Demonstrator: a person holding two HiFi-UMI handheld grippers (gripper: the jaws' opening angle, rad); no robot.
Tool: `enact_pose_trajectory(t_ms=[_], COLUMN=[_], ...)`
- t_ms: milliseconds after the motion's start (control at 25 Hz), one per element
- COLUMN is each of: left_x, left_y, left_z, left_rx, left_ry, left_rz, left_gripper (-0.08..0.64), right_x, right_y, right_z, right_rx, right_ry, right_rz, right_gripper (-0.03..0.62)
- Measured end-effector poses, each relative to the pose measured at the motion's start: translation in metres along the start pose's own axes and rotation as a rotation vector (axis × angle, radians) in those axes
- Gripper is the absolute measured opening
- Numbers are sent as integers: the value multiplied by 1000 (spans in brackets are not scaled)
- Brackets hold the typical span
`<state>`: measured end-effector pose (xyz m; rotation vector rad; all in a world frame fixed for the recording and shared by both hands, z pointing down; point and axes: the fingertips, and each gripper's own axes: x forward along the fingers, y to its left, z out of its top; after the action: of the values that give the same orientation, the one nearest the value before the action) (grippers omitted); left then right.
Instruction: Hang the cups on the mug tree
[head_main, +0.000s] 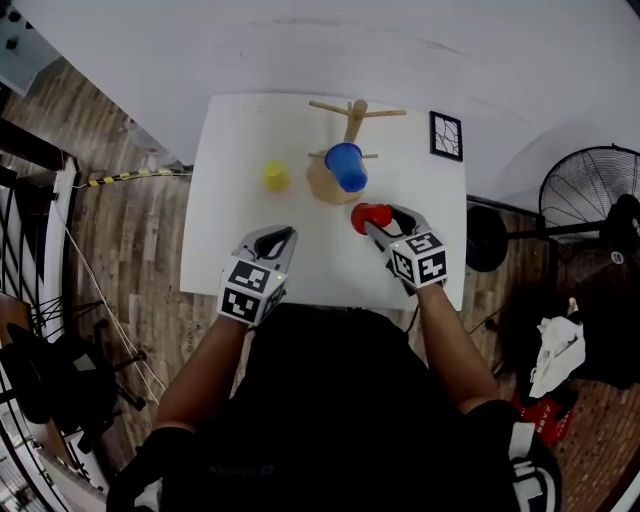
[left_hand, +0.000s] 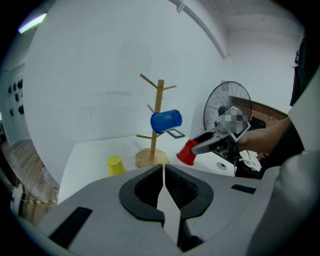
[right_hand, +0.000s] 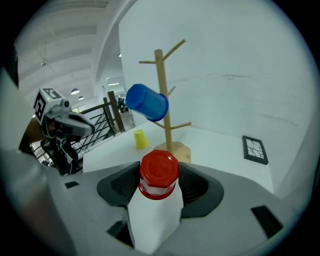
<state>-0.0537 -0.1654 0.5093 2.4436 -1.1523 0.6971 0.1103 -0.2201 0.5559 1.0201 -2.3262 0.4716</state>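
Between the jaws of the right hand-held gripper (head_main: 383, 222) sits the red cup (right_hand: 158, 175) — clamped tight, near the mug tree (right_hand: 161, 70).

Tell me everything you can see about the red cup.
The red cup looks like plastic, with a faceted, roughly eight-sided bottom and a pale band under it. The jaws of the right gripper clamp it from both sides, bottom facing back toward the gripper, mouth pointing away. It seems lifted off the white table, right of the mug tree. Nothing else touches it.

Overhead, two low, toward mug tree (head_main: 353, 118)
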Motion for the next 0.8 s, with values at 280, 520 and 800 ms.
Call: enact_pose_trajectory(t_ms=[280,520,800], left_x=[-2,-5,-14], left_y=[8,7,16], left_z=[10,5,3], left_rx=[0,-9,-26], left_ry=[-13,-2,-8], left_rz=[36,50,90], left_gripper=[28,28,27], right_x=[-13,-13,-9], right_y=[-43,-70,-90], right_z=[29,64,91], right_rx=[80,108,193], right_ry=[-86,-161,-238], right_rz=[-52,-71,-71], right_gripper=[233,233,233])
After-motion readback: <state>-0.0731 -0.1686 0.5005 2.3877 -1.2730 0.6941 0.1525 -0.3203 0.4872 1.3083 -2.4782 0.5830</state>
